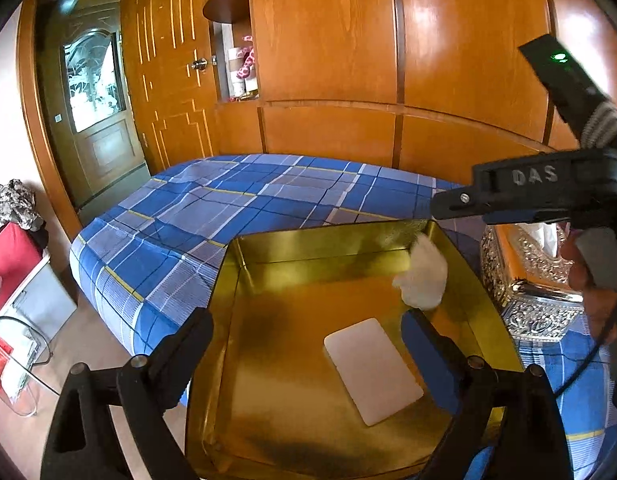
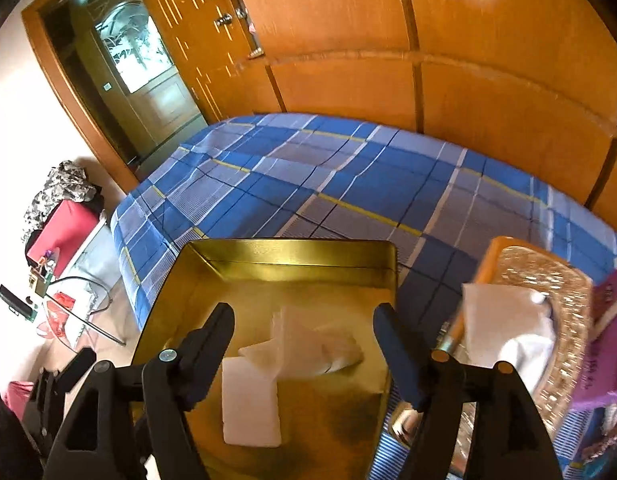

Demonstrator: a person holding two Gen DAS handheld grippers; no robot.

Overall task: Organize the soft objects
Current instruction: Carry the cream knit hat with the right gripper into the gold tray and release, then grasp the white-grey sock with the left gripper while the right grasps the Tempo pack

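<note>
A gold tin box (image 1: 244, 264) (image 2: 212, 256) stands open on a bed with a blue plaid sheet (image 1: 228, 200). A flat white pad (image 1: 372, 372) (image 2: 250, 404) lies on its floor. A crumpled white tissue (image 1: 422, 276) is at the tin's right wall, just under the tip of my right gripper. In the right wrist view the tissue (image 2: 308, 348) looks blurred and sits between and below the fingers, partly over the pad. My right gripper (image 2: 304, 316) is open and its pads do not press the tissue. My left gripper (image 1: 308, 344) is open over the tin, holding nothing.
An ornate silver tissue box (image 1: 536, 284) (image 2: 556, 280) with white tissue sticking out stands on the bed right of the tin. A purple packet (image 2: 612, 340) lies beyond it. A glass side table (image 1: 16, 360) with clutter stands left of the bed. Wooden wardrobe panels (image 1: 388, 60) rise behind.
</note>
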